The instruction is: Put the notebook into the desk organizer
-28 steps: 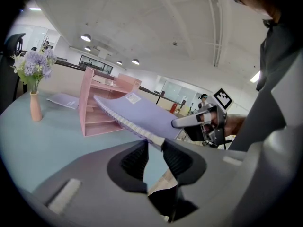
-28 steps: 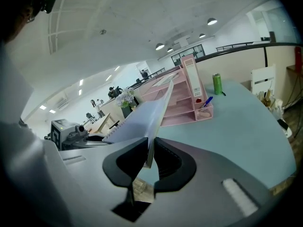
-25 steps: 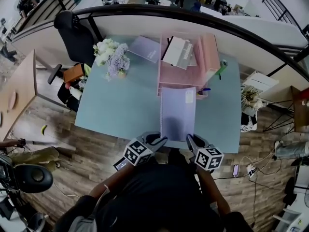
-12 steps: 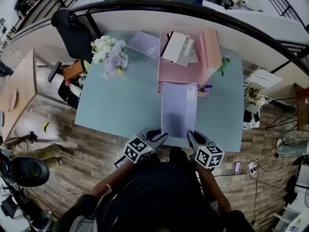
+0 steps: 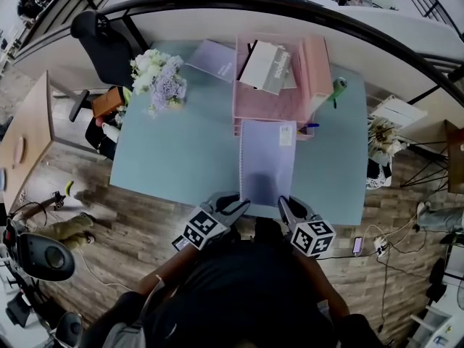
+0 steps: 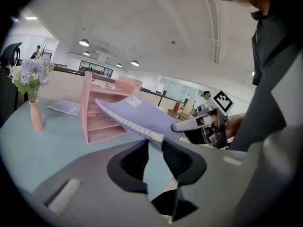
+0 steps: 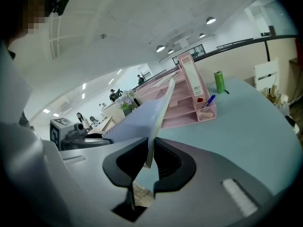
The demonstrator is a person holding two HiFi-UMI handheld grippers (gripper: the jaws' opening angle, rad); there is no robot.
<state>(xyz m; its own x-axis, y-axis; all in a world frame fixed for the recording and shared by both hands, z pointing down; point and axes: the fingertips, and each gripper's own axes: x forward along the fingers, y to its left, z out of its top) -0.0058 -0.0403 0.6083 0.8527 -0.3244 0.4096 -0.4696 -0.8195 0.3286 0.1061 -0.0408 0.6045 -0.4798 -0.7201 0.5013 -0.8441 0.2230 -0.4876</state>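
While aloft, notebook (image 5: 267,162) nearer organizer (image 5: 317,75).

The notebook (image 5: 267,162) has a smooth matt cover and paper pages. The desk organizer (image 5: 262,104) looks like matt plastic, the worktop (image 5: 174,158) smooth and matt.

Left tool (image 5: 243,206) and right tool (image 5: 283,203) side by side; both clamp notebook (image 5: 267,162)
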